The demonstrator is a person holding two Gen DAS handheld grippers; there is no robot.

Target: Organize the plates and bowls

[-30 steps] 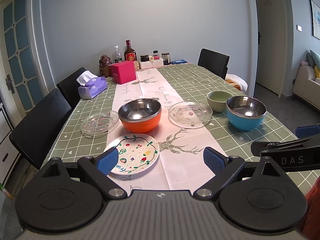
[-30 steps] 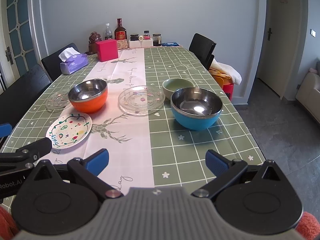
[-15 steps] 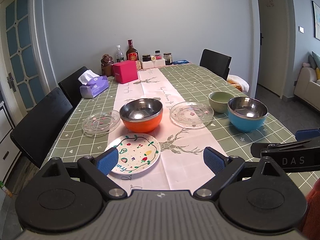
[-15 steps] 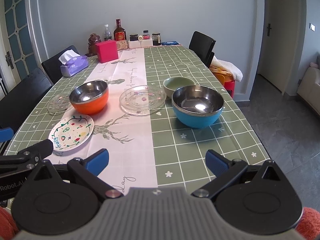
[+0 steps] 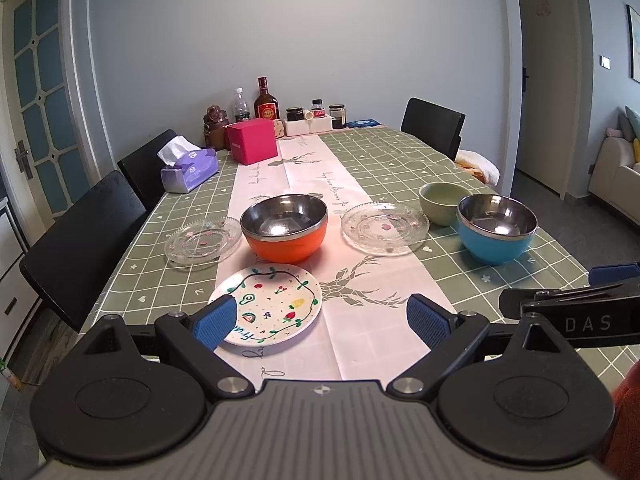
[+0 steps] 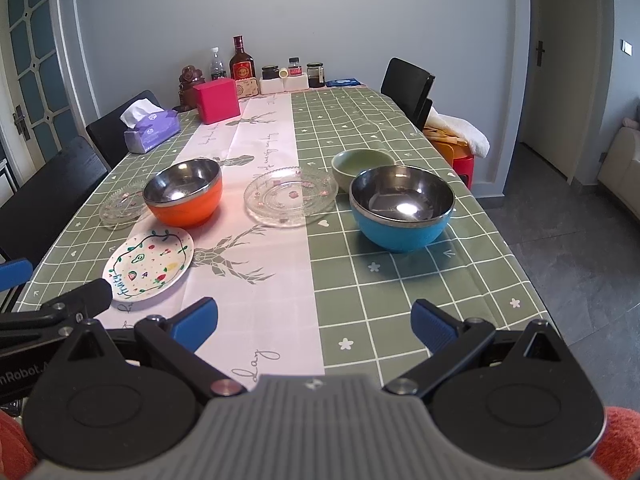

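On the table's near half stand an orange steel-lined bowl (image 5: pixel 285 227) (image 6: pixel 183 193), a blue steel-lined bowl (image 5: pixel 496 229) (image 6: pixel 402 207), and a small green bowl (image 5: pixel 442 203) (image 6: pixel 362 165) behind it. Two clear glass plates lie flat: a small one (image 5: pixel 203 240) (image 6: pixel 122 205) at the left, a larger one (image 5: pixel 385 229) (image 6: pixel 291 196) in the middle. A white painted fruit plate (image 5: pixel 267 309) (image 6: pixel 149 262) lies nearest. My left gripper (image 5: pixel 323 320) hovers open over the fruit plate's near edge. My right gripper (image 6: pixel 316 325) is open above the table's front edge, holding nothing.
A tissue box (image 5: pixel 189 168), a pink box (image 5: pixel 252 141), bottles and jars (image 5: pixel 267 105) stand at the table's far end. Black chairs (image 5: pixel 80 236) line the left side, another (image 5: pixel 434 125) is at the far right. The green checked cloth (image 6: pixel 420 288) in front of the blue bowl is bare.
Both views show the dishes slightly lower and farther than before, so both grippers have risen or tilted a little. Nothing on the table has moved; both jaws stay open.
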